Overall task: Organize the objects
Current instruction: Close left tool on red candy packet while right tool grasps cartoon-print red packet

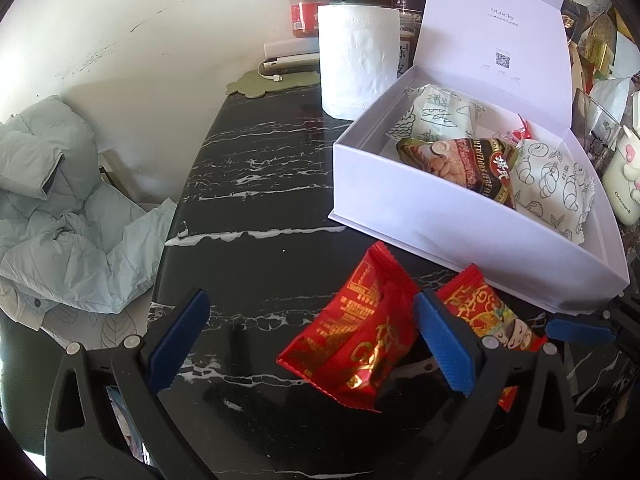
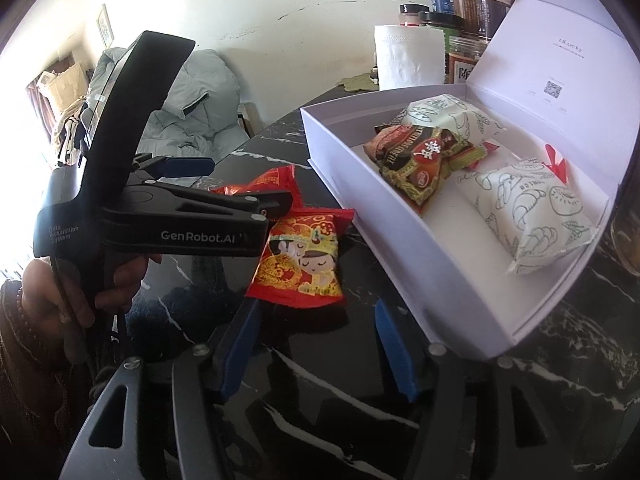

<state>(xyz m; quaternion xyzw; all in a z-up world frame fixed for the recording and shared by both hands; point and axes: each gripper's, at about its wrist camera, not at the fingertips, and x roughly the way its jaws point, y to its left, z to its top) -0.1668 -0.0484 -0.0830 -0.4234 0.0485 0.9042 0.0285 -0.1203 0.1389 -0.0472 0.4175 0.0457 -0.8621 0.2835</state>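
White box lid (image 1: 496, 12) lettering "uLucky"; gripper (image 2: 160, 216) branding "GenRobot.AI".

Table (image 1: 260, 200): black stone-look top w/ white veins, polished, glossy. Box (image 1: 440, 216): smooth matt white card. Two red packets (image 2: 300, 256) & (image 1: 360, 340): shiny foil-like plastic w/ gold print. Dark snack pack (image 1: 460, 168): glossy plastic. White pouches (image 2: 532, 216) w/ line drawings: matt, paper-like. Paper roll (image 1: 356, 60): soft, embossed. Jars (image 1: 308, 8): clear plastic or glass, can't tell. Jacket (image 1: 60, 200): pale quilted cloth. Left gripper (image 1: 312, 344) & right gripper (image 2: 316, 348): matt black plastic, ribbed blue pads.
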